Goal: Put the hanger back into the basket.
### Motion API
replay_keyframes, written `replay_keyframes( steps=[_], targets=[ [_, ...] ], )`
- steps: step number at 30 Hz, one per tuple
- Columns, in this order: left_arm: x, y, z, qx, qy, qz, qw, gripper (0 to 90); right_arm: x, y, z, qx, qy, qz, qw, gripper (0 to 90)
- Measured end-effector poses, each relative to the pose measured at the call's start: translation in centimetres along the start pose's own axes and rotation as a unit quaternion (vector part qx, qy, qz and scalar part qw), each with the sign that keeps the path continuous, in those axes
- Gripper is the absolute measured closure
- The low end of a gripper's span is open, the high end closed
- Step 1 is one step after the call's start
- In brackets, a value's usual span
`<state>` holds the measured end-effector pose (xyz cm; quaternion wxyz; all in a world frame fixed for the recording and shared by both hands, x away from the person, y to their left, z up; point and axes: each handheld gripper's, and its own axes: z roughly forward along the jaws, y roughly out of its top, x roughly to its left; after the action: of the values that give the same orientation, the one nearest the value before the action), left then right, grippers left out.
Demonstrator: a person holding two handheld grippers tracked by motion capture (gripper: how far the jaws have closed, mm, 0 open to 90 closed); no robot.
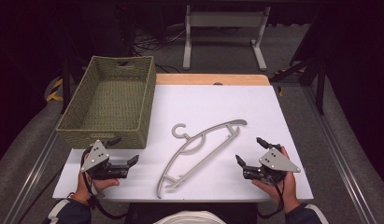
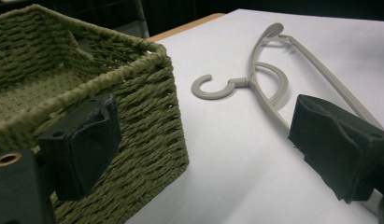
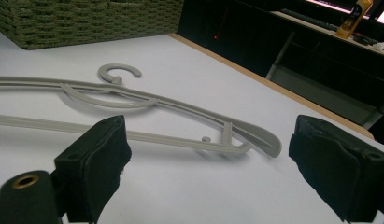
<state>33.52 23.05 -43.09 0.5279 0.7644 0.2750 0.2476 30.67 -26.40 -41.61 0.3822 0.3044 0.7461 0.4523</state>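
Note:
A grey plastic hanger (image 1: 199, 149) lies flat and slantwise in the middle of the white table (image 1: 217, 102), its hook toward the basket. A green woven basket (image 1: 110, 100) with nothing in it stands at the back left. My left gripper (image 1: 125, 149) is held low near the basket's front corner, left of the hanger, open with nothing between its fingers. My right gripper (image 1: 249, 150) sits right of the hanger, also open and holding nothing. In the left gripper view the jaws (image 2: 208, 149) frame the basket's corner (image 2: 133, 116) and the hanger (image 2: 269, 88). The right gripper (image 3: 213, 163) faces the hanger's end (image 3: 255, 135).
A wooden strip (image 1: 210, 79) runs along the table's far edge. Beyond it stands a white desk frame (image 1: 224, 28) on the floor. A yellow bottle (image 3: 355, 16) sits on a dark desk far off. The basket's side (image 3: 87, 21) stands behind the hanger.

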Motion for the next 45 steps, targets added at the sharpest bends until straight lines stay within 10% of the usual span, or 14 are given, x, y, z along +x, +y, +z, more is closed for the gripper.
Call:
replay_keyframes(
  steps=[12, 17, 28, 39, 41, 43, 44, 45],
  targets=[
    [-1.3, 1.3, 1.3, -0.009, -0.051, 0.0, 0.9986, 18.8, 0.0, 0.0, -0.2, 0.005, -0.001, 0.004, 1.0, 12.9],
    [-2.4, 1.9, 4.3, 0.077, -0.058, 0.002, 0.9953, 33.9, 0.1, -0.2, 0.2, 0.014, 0.011, 0.0, 0.9998, 13.9],
    [-5.2, 2.9, 10.7, 0.228, -0.097, 0.031, 0.9682, 42.9, 1.1, -0.3, 0.6, 0.04, 0.032, -0.036, 0.998, 15.2],
    [-5.6, 4.2, 15.8, 0.298, -0.096, 0.018, 0.9494, 50.7, 1.6, -0.6, 1.2, 0.071, 0.053, -0.054, 0.9946, 14.8],
    [-4.9, 4.7, 16.4, 0.32, -0.105, 0.001, 0.9416, 53.6, 1.7, -0.7, 1.4, 0.084, 0.061, -0.055, 0.993, 14.6],
    [-4.6, 4.8, 16.7, 0.325, -0.11, 0.001, 0.9395, 58.4, 2.0, -0.8, 1.6, 0.099, 0.069, -0.063, 0.9907, 14.4],
    [-4.4, 5.2, 17.0, 0.34, -0.114, 0.001, 0.9336, 61.6, 2.0, -0.9, 1.8, 0.104, 0.072, -0.068, 0.9897, 14.4],
    [-4.4, 5.2, 17.0, 0.34, -0.114, 0.001, 0.9336, 62.9, 2.0, -0.9, 1.8, 0.104, 0.072, -0.068, 0.9897, 14.4]
  ],
)
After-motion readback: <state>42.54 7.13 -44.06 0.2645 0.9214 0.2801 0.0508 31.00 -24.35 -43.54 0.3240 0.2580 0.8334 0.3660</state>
